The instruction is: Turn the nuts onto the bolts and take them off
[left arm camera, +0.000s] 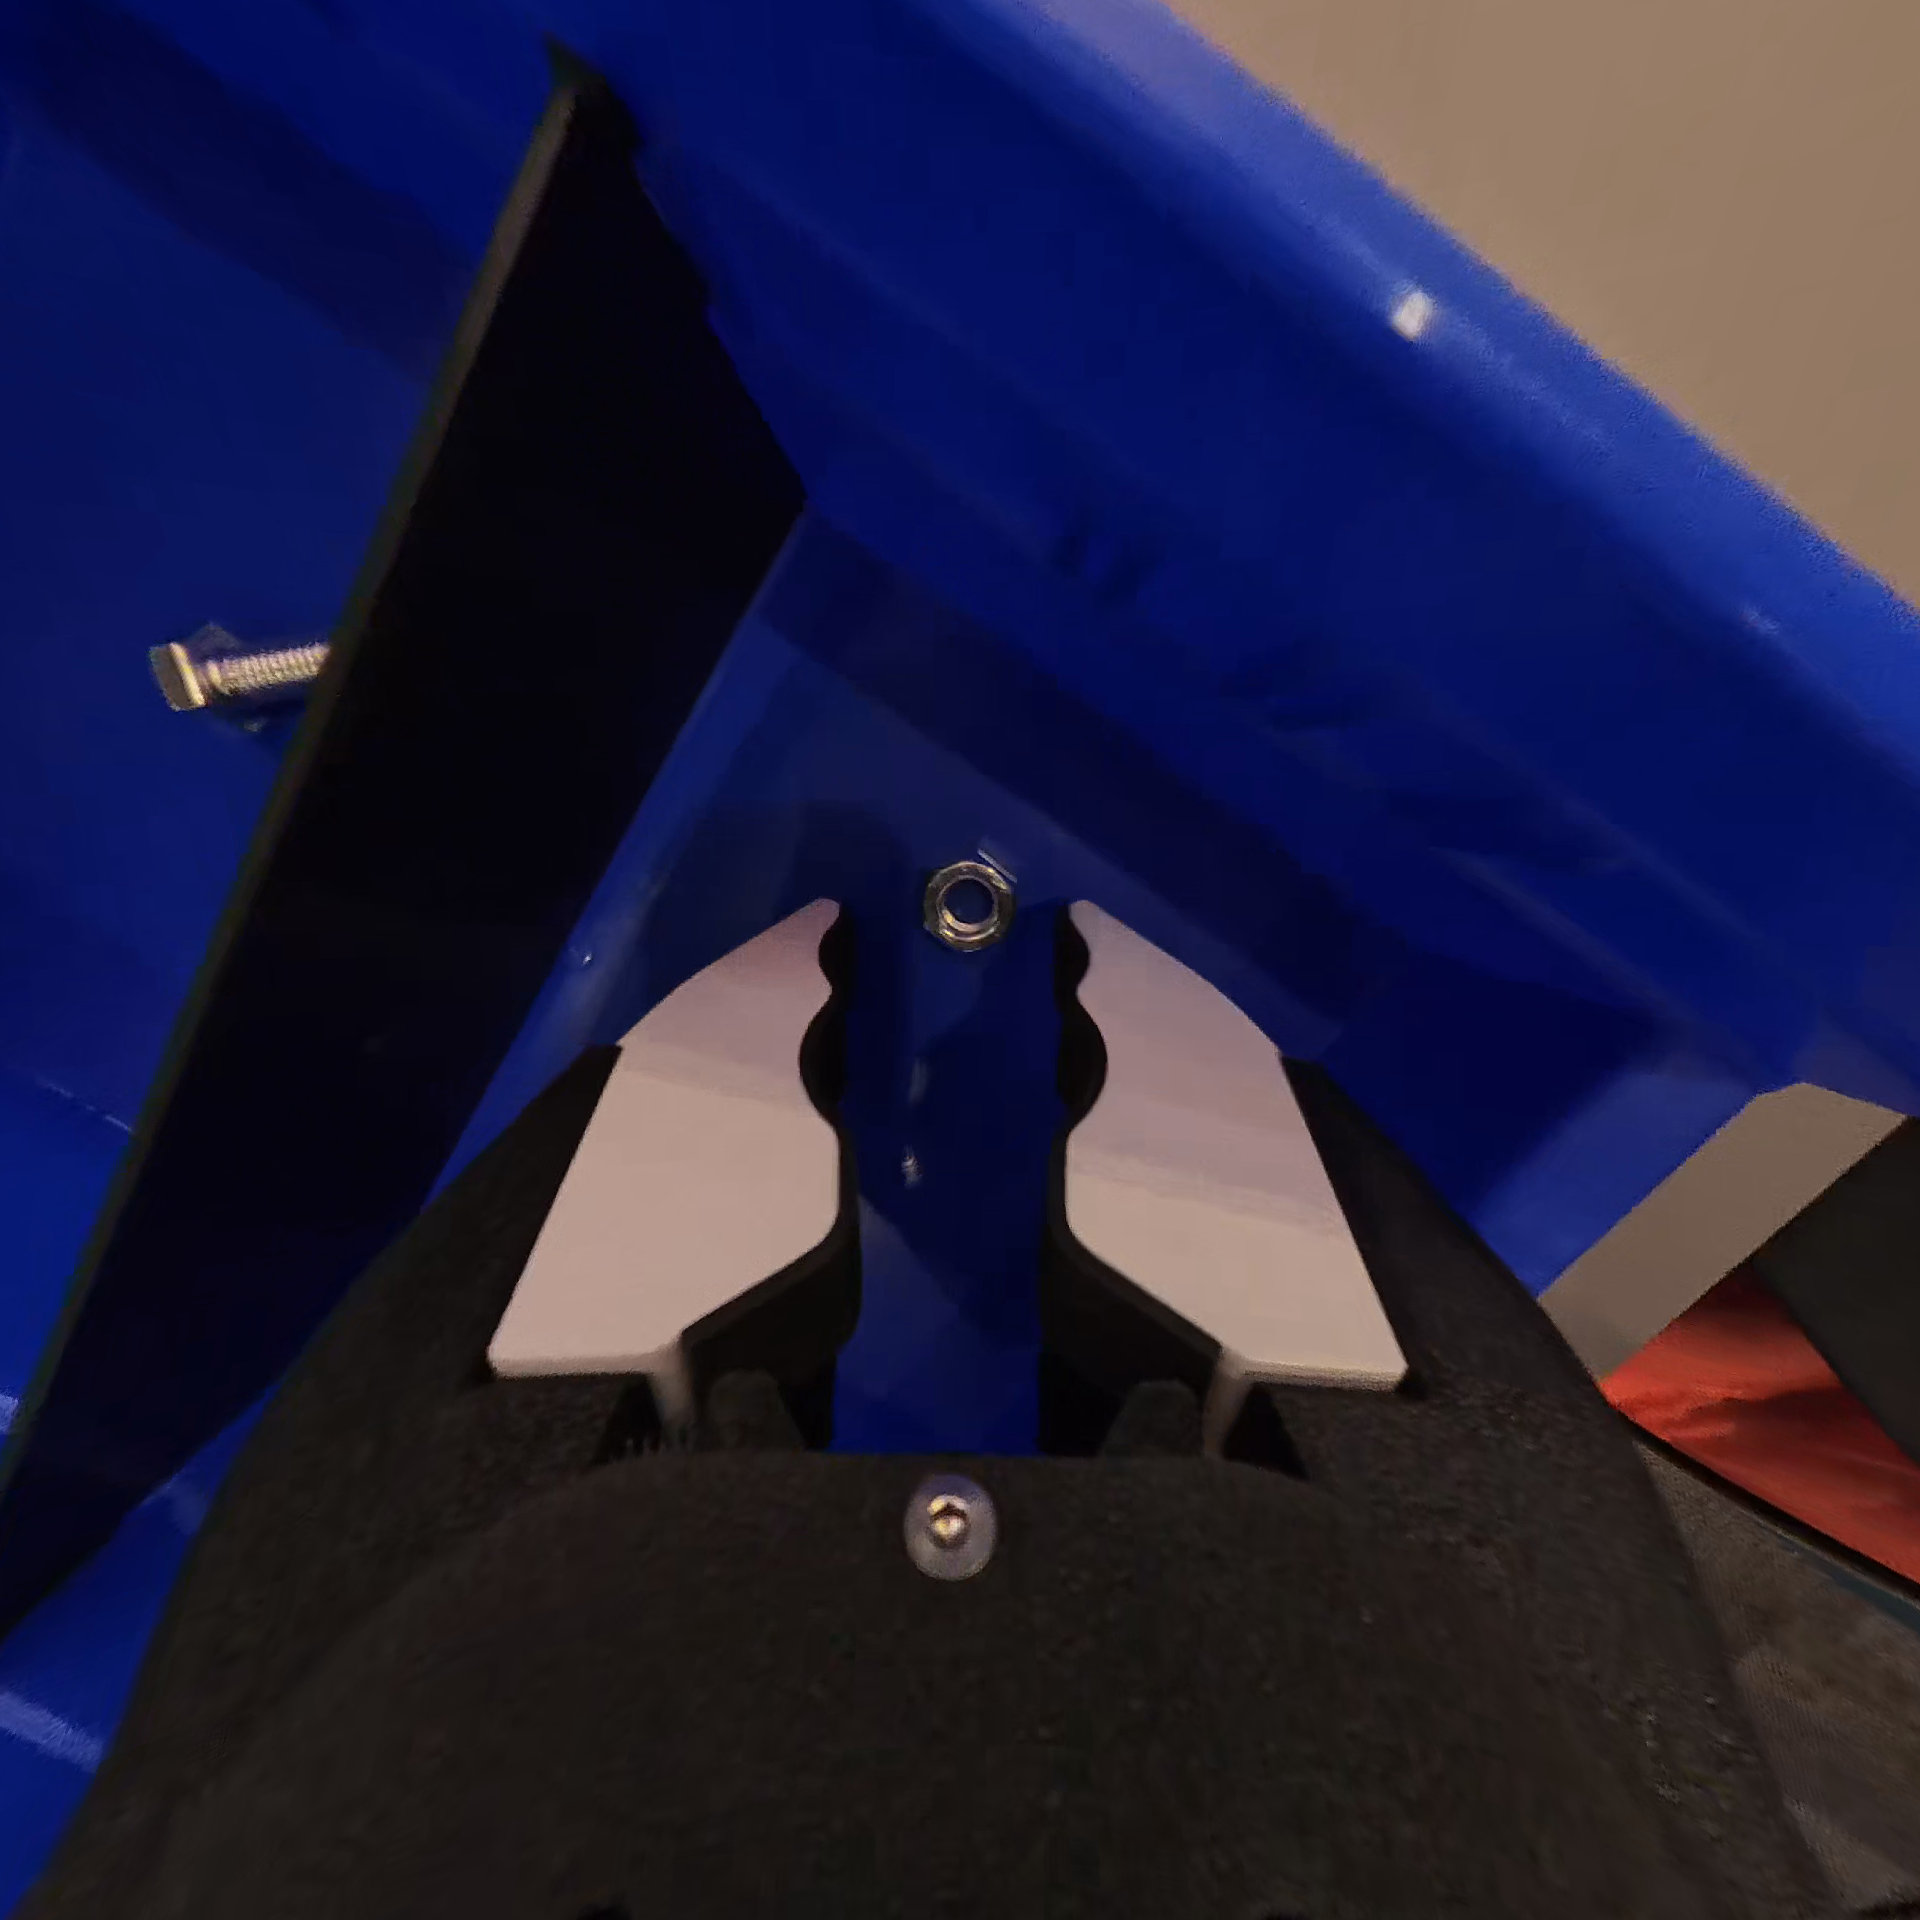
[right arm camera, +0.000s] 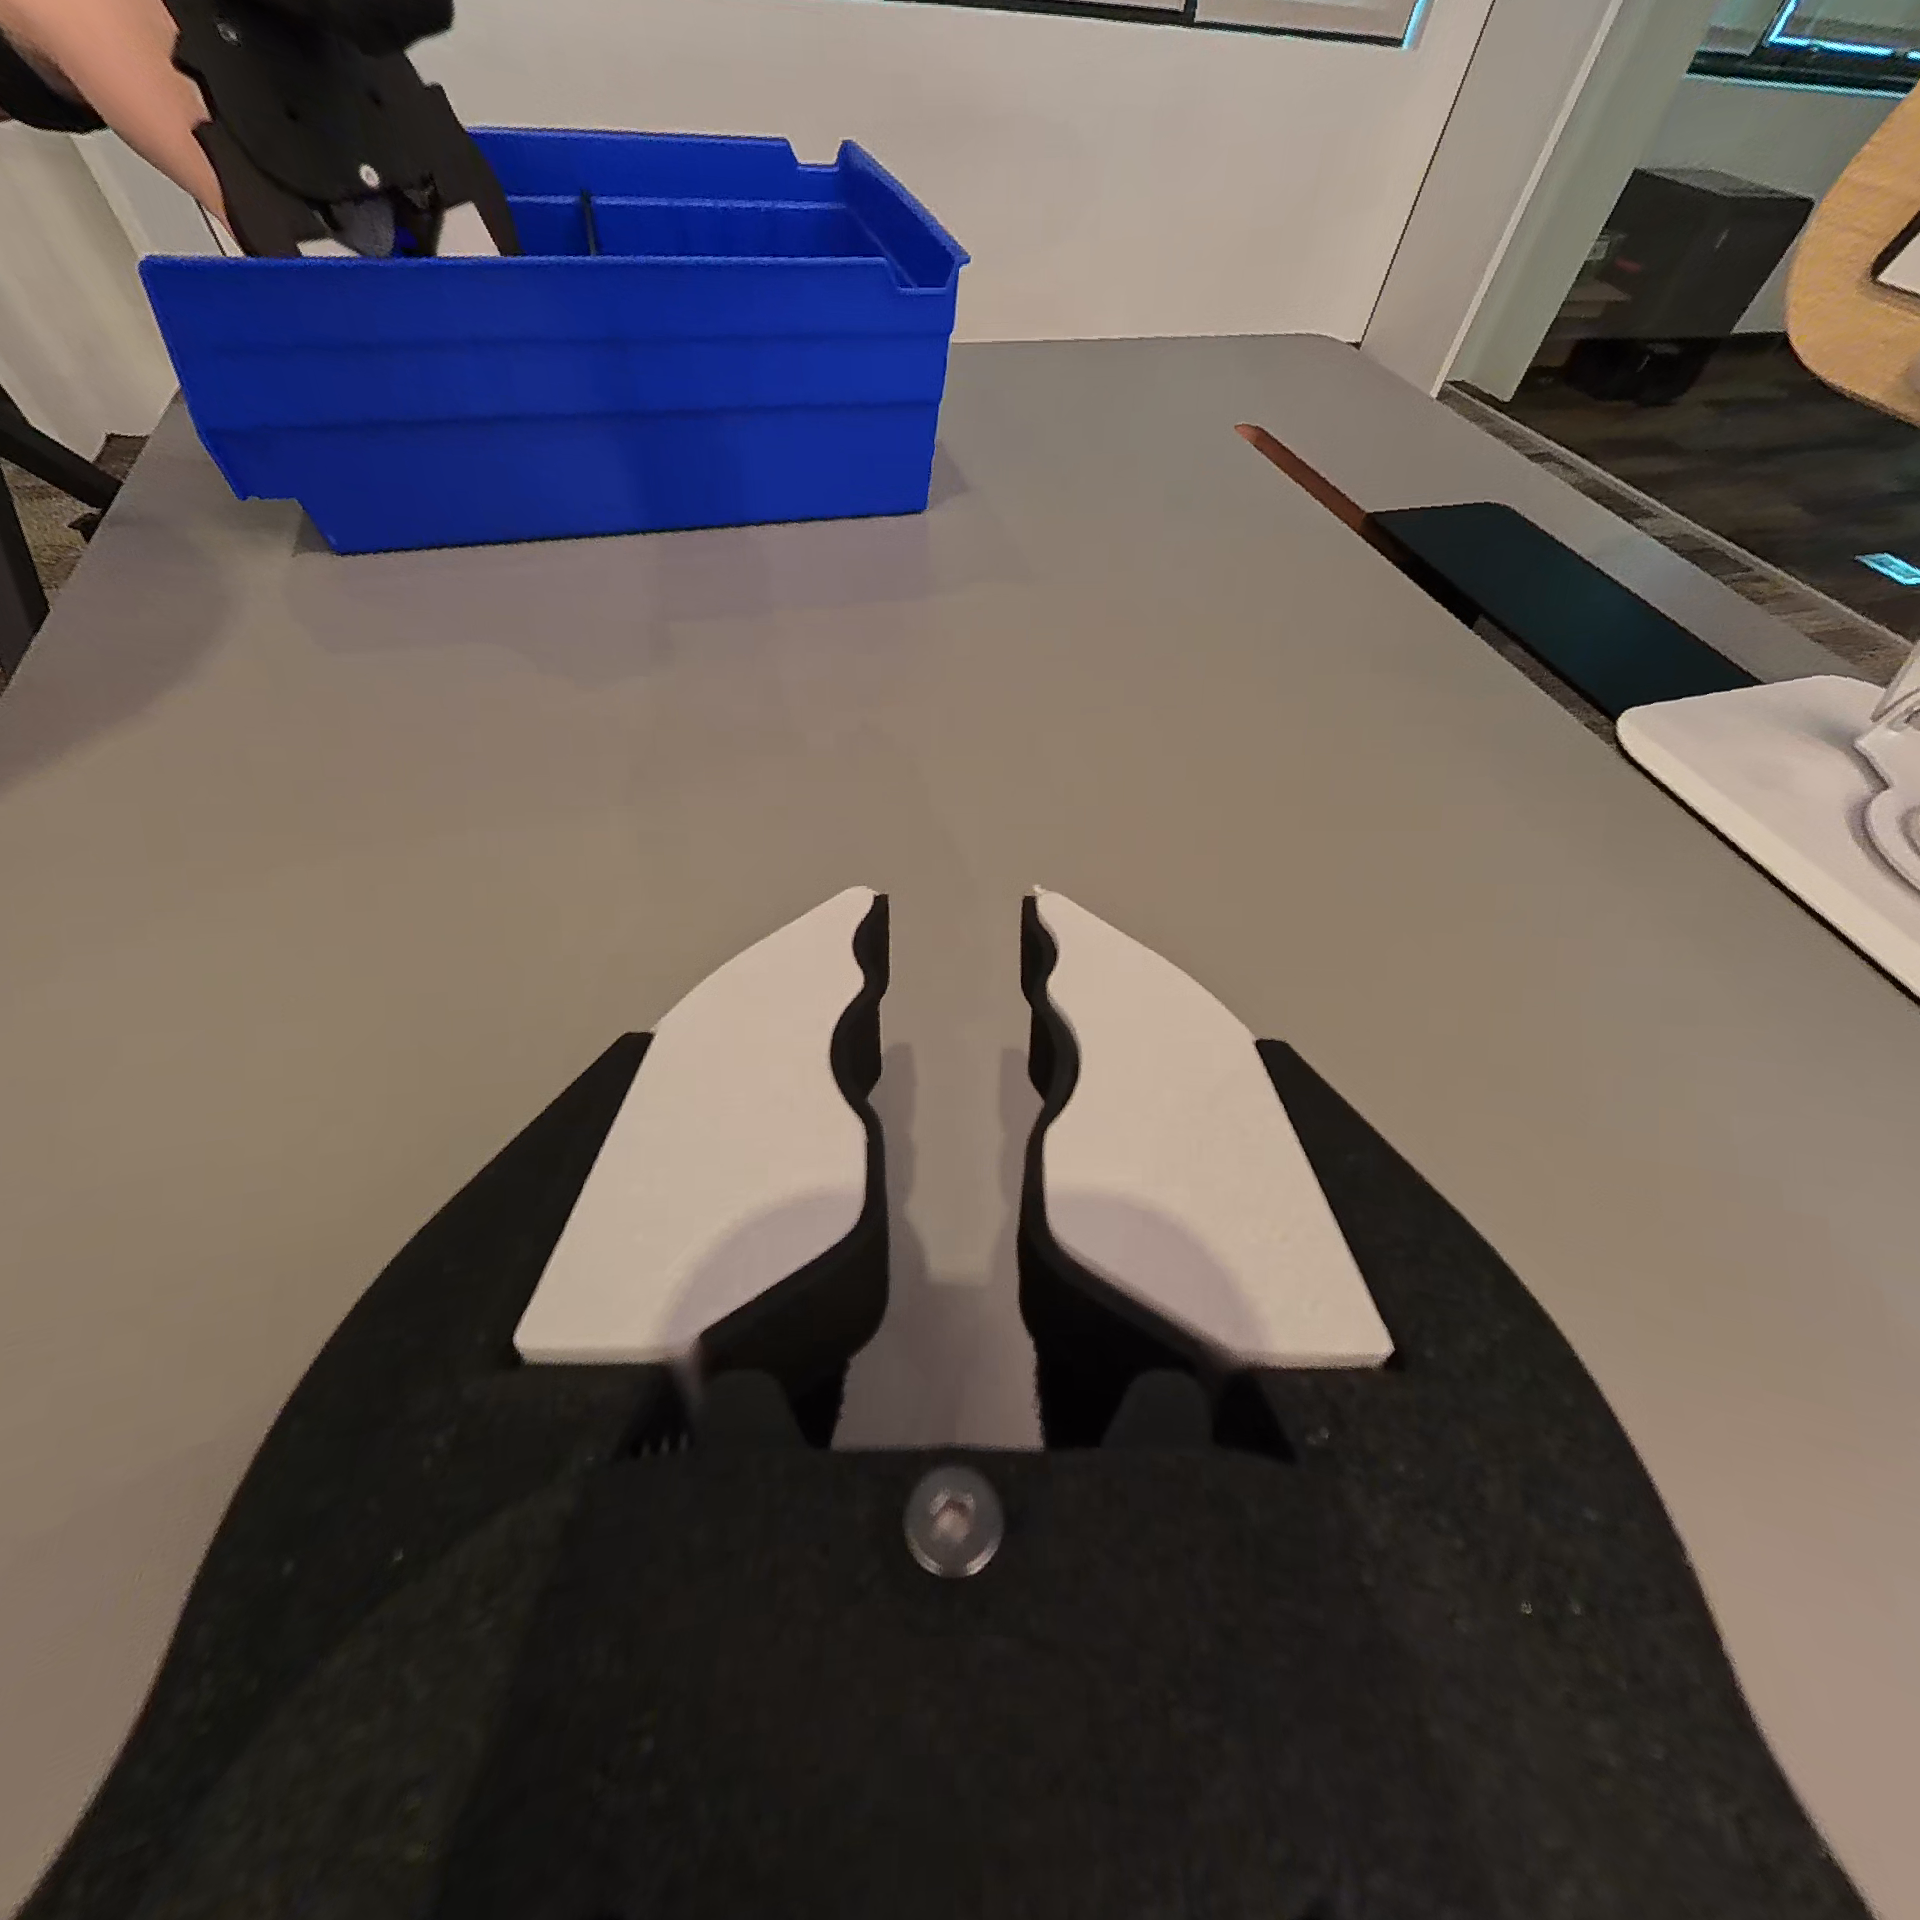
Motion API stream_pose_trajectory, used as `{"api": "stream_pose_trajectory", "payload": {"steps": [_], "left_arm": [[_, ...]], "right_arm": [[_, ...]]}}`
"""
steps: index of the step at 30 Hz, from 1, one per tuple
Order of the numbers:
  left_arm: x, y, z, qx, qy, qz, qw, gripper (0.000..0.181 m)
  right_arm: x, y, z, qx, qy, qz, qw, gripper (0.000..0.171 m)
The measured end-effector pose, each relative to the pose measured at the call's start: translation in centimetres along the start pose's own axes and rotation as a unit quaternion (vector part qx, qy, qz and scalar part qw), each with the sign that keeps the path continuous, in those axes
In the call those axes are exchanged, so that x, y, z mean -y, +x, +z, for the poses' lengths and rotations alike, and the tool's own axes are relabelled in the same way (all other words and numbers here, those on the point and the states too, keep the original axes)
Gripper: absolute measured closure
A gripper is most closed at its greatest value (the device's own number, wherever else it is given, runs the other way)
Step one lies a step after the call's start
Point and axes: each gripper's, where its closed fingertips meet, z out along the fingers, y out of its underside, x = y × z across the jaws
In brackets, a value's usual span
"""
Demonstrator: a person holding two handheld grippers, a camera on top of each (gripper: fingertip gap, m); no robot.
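**Nut pickup in bin: slip risk**

With left gripper [left arm camera: 954, 925] down inside blue bin [left arm camera: 1143, 436], jaws apart, empty, nut [left arm camera: 967, 907] flat on bin floor just past fingertips near corner. Likely to skid or pinch off-centre. Bolt [left arm camera: 237, 673] in next compartment behind black divider [left arm camera: 499, 779]. Right gripper [right arm camera: 956, 914] over desk [right arm camera: 520, 779] near front edge, parted, holding nothing.

Grey table [right arm camera: 623, 727] fills mid-frame under even indoor light. White wall [right arm camera: 1039, 156] behind it, upper centre. Upper right: dark wood-pattern floor [right arm camera: 1714, 488], black cabinet [right arm camera: 1704, 270], window strip [right arm camera: 1808, 31]. Pale wooden chair back [right arm camera: 1860, 260] at right edge.
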Motion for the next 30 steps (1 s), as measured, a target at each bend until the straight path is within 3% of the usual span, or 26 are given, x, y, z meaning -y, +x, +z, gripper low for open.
{"api": "stream_pose_trajectory", "payload": {"steps": [5, 11, 15, 18, 22, 24, 26, 30], "left_arm": [[0.4, 0.3, 0.2, -0.034, 0.014, -0.024, 0.999, 0.163], [0.3, 0.1, 0.1, -0.014, 0.017, -0.02, 1.0, 0.163], [0.9, -1.3, -3.5, 0.03, 0.051, -0.036, 0.998, 0.164], [4.0, -3.0, -9.9, 0.087, 0.096, -0.026, 0.991, 0.164], [13.1, -0.9, -15.1, 0.093, 0.155, 0.036, 0.983, 0.164], [18.2, 2.3, -13.7, 0.044, 0.183, 0.06, 0.98, 0.164], [21.9, 5.3, -9.6, -0.021, 0.178, 0.064, 0.982, 0.164], [24.3, 7.5, -0.2, -0.047, 0.098, 0.083, 0.991, 0.164]], "right_arm": [[0.0, 0.0, -0.1, 0.001, -0.003, -0.002, 1.0, 0.148], [0.0, -0.3, -0.1, 0.003, -0.009, -0.01, 1.0, 0.148], [0.4, -0.3, -0.4, 0.001, -0.001, -0.013, 1.0, 0.148], [0.9, -0.2, -0.7, -0.003, 0.007, -0.013, 1.0, 0.148], [1.2, 0.2, -1.2, -0.01, 0.016, -0.01, 1.0, 0.148], [0.8, 0.6, -1.3, -0.018, 0.011, -0.009, 1.0, 0.148], [0.4, 1.0, -1.5, -0.026, 0.008, -0.006, 1.0, 0.148], [0.2, 1.6, -2.2, -0.034, 0.017, 0.007, 0.999, 0.149]]}}
